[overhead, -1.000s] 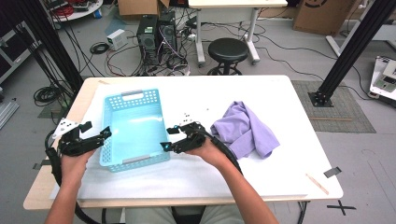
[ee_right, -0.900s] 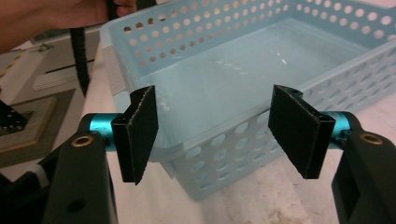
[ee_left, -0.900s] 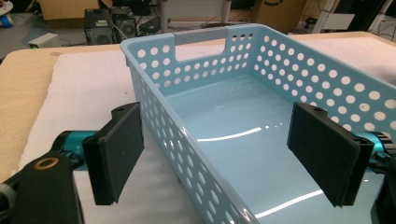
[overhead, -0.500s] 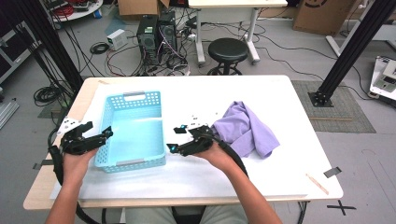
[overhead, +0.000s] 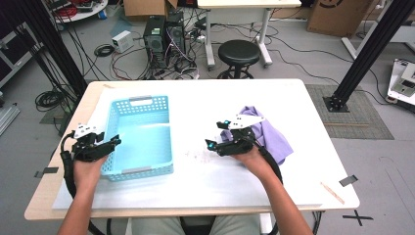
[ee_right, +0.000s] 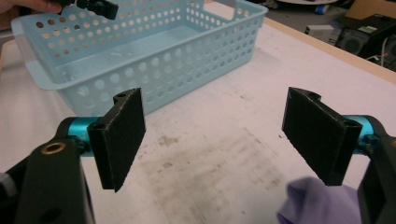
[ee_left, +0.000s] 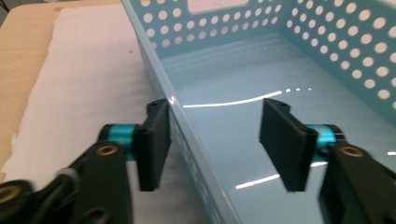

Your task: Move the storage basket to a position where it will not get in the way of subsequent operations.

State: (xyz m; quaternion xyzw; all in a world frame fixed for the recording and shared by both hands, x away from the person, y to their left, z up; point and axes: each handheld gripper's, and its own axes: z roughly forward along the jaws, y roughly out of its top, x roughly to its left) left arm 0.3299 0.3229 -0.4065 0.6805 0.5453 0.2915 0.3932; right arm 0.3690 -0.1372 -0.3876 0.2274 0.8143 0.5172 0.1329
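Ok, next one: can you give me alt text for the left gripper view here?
The left gripper straddles the near side wall of a light blue perforated basket, one black pad outside against the wall, the other inside and clear of it; the jaws have just been closing. The basket sits on a white sheet over a wooden table.

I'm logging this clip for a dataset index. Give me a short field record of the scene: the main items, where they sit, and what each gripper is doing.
surface: white table
basket: light blue perforated basket, left half of table, nothing in it
cloth: purple cloth, crumpled, right of centre
left gripper: jaws straddle the basket's near side wall, have just been closing, inner pad not yet touching it
right gripper: jaws have just been opening, nothing between them, cloth beside it
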